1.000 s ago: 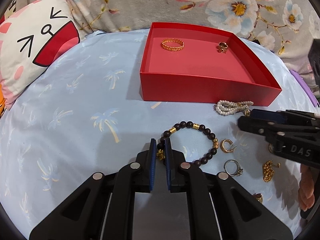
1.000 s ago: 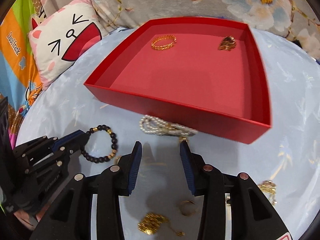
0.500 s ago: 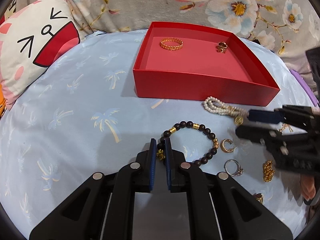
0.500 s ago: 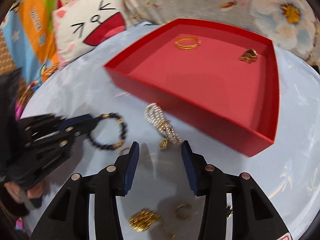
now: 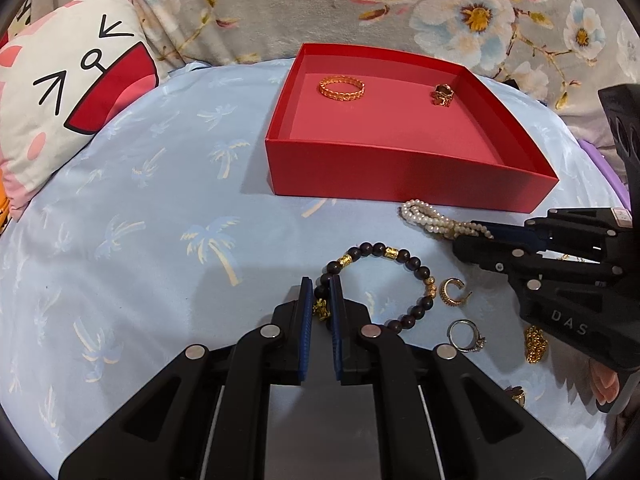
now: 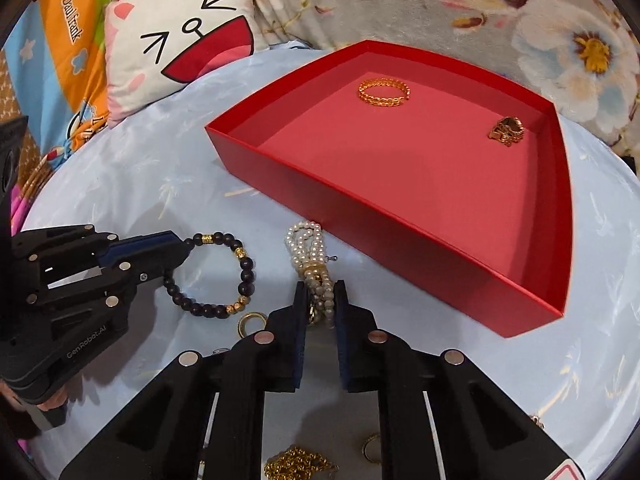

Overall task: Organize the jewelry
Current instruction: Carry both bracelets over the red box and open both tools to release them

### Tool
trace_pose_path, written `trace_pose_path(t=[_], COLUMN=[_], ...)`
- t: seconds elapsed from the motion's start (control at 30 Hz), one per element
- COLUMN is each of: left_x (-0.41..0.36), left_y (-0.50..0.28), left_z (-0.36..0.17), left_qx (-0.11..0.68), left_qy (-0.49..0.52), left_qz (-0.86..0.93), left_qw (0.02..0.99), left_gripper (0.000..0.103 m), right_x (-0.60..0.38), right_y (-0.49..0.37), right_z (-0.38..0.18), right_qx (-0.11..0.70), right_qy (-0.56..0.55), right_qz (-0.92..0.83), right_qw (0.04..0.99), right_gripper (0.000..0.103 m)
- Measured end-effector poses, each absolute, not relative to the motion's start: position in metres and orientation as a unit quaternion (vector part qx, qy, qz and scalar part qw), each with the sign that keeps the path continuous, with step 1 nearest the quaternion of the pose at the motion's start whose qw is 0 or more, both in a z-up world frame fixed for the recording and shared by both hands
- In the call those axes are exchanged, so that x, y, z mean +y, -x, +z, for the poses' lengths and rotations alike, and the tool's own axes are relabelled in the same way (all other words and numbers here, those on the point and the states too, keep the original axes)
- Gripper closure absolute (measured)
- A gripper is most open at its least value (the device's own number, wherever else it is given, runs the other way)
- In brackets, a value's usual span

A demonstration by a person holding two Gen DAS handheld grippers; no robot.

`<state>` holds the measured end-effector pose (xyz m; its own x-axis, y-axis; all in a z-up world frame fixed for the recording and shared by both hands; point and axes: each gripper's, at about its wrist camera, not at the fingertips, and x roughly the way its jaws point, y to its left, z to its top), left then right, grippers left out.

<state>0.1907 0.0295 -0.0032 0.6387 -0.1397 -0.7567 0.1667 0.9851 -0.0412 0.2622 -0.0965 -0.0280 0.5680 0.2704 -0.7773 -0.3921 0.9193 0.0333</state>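
A red tray point(image 5: 400, 184) point(image 6: 400, 216) on the blue cloth holds a gold bangle point(image 5: 341, 87) point(image 6: 384, 92) and a gold clasp piece point(image 5: 441, 94) point(image 6: 506, 131). My left gripper point(image 5: 320, 292) point(image 6: 180, 250) is shut on the dark bead bracelet point(image 5: 400, 258) point(image 6: 244, 268), which lies on the cloth. My right gripper point(image 6: 321, 294) point(image 5: 472, 236) is shut on the near end of the pearl bracelet point(image 6: 306, 240) point(image 5: 424, 216), just in front of the tray.
A gold hoop point(image 5: 452, 290), a silver ring point(image 5: 464, 334) and a gold chain point(image 5: 534, 344) point(image 6: 296, 464) lie loose on the cloth. A cat-face pillow point(image 5: 68, 100) point(image 6: 180, 40) sits at far left. Floral fabric lies behind the tray.
My right gripper moved forward over the pearl bracelet and closed on it. The pearl bracelet turned on the cloth. My left gripper stayed shut on the bead bracelet.
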Motion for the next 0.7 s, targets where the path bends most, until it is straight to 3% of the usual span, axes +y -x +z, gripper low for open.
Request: trace_pose_path(t=[0.4, 0.7], left_x=[0.021, -0.005], left_y=[-0.172, -0.231], left_z=[0.062, 0.137], left_qx=[0.361, 0.292], left_qy=[-0.013, -0.020], left_qz=[-0.150, -0.152], left_qw=[0.920, 0.944], left_gripper=[0.096, 0.096], right_x=[-0.145, -0.189], right_y=[-0.229, -0.306], right_z=[0.045, 0.058], right_qx=[0.352, 0.363], right_qy=[0.020, -0.029], right_qz=[0.162, 0.068], right_qw=[0.922, 0.929], right_gripper=[0.092, 0.092])
